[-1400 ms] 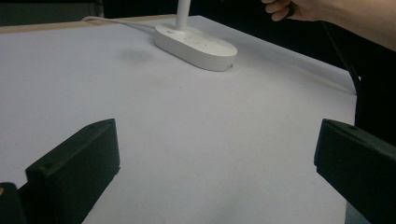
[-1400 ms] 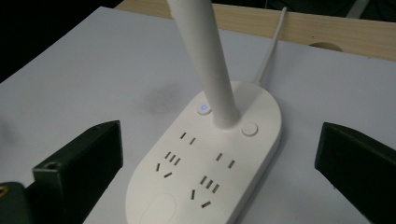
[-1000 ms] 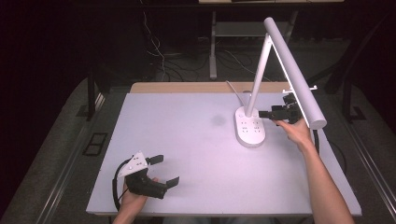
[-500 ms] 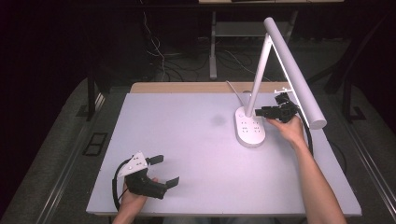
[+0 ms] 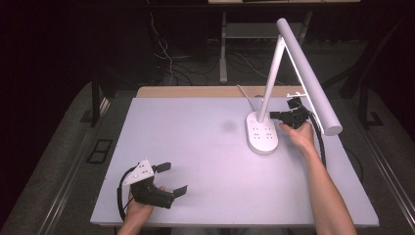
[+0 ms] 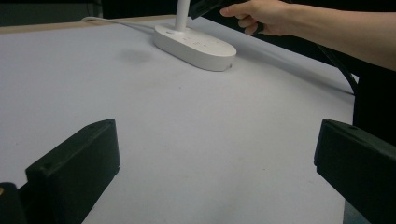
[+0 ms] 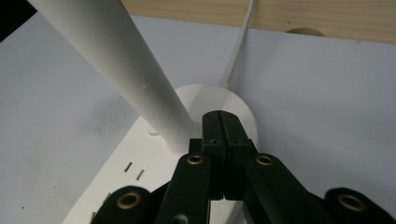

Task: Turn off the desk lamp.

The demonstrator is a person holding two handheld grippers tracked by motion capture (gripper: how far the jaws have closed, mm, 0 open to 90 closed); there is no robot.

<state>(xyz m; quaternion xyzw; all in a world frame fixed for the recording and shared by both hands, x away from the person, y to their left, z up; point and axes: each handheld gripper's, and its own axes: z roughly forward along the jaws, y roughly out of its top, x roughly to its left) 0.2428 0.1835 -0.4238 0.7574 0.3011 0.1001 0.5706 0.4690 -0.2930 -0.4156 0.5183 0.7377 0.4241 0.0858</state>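
A white desk lamp stands at the table's far right, its oval base (image 5: 262, 134) on the surface, a slanted stem (image 5: 270, 78) and a long head bar (image 5: 308, 73) above. My right gripper (image 5: 272, 115) is shut with nothing between its jaws, its tips close beside the foot of the stem (image 7: 135, 79) above the base (image 7: 219, 100). My left gripper (image 5: 171, 177) rests near the front left edge, open and empty. In the left gripper view its jaws stand wide apart, with the lamp base (image 6: 194, 43) and the other hand (image 6: 261, 14) far ahead.
The lamp's white cord (image 7: 238, 46) runs from the base to the wooden back edge (image 5: 195, 91). The grey table top (image 5: 195, 142) spreads bare between the grippers. Cables and a metal frame lie on the dark floor behind.
My right gripper has moved left from under the lamp head to the foot of the stem. The left gripper has stayed put.
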